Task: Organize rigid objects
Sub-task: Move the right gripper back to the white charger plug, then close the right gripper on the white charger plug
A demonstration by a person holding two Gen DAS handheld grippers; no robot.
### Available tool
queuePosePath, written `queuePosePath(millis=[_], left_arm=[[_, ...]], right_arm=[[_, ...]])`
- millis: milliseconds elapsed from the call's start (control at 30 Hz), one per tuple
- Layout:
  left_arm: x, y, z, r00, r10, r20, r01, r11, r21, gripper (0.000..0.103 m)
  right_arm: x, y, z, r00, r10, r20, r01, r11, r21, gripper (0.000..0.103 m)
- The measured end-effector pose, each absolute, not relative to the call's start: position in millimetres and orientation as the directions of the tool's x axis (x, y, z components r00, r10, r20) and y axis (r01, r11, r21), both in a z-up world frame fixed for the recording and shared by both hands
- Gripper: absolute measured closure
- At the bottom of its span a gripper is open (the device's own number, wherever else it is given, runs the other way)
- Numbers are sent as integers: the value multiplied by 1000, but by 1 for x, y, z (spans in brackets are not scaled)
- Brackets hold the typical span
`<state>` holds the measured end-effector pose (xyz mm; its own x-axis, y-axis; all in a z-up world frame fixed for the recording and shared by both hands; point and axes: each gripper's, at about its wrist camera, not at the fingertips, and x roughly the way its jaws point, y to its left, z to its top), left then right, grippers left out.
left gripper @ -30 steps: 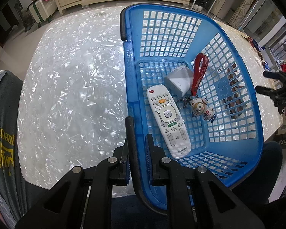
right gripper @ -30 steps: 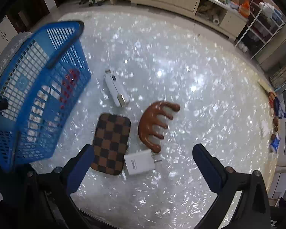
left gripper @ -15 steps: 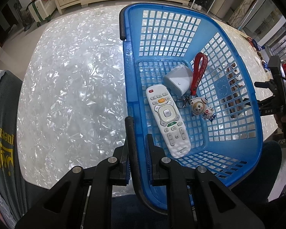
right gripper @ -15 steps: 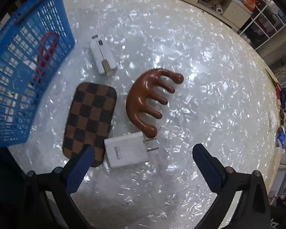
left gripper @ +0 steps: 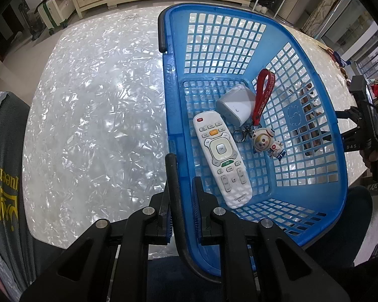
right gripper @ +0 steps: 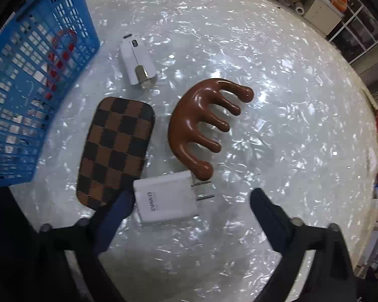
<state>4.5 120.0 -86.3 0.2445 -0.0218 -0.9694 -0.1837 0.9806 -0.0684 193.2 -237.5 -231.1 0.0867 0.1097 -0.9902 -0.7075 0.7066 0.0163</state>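
Note:
My left gripper (left gripper: 181,188) is shut on the black handle (left gripper: 175,176) of the blue basket (left gripper: 312,176). Inside the basket lie a white remote (left gripper: 220,158), a small white box (left gripper: 237,105) and a red-strap astronaut keychain (left gripper: 264,136). My right gripper (right gripper: 191,198) points down at the table with its jaws closing. A white plug charger (right gripper: 166,201) lies between its fingers; the left finger (right gripper: 121,206) is at the charger's edge and the right one stands apart. A brown wooden comb massager (right gripper: 204,125) lies just beyond the charger.
A brown checked case (right gripper: 116,148) lies left of the charger, touching it. A white device with a metal end (right gripper: 137,60) sits farther back near the basket wall (right gripper: 37,75). The right gripper and a hand (left gripper: 365,130) show beyond the basket. Cabinets and shelves stand behind the pearly table (left gripper: 88,113).
My right gripper has come down close to the table over the charger, and its fingers have drawn nearer together. The left gripper and the basket have not moved.

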Motion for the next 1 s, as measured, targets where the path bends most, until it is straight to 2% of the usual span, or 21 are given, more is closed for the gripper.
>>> queuePosePath(millis=[67,167,267,367,767,1000], left_arm=[[5,120,-86,244,-22,-970,-184,981,-68,88],[4,119,-86,243,-19,-970,-183,981,-65,88],[4,119,-86,245,-22,-969,-185,980,-69,88],[4,119,-86,245,-20,-969,-184,981,-67,88],[4,120,-86,245,-20,-969,-185,981,-67,88],[5,119,-86,245,-20,-969,-185,980,-67,88]], right_arm=[[197,-241,-229,83,125,-989,-700,714,32,28],[200,-242,-231,74,126,-989,-702,711,38,29],[195,-238,-240,67,86,-994,-733,680,9,40],[193,-237,-241,68,93,-993,-737,675,12,44],[186,-239,-241,123,90,-988,-739,674,-31,45],[178,-257,-219,151,97,-984,-716,697,-41,45]])
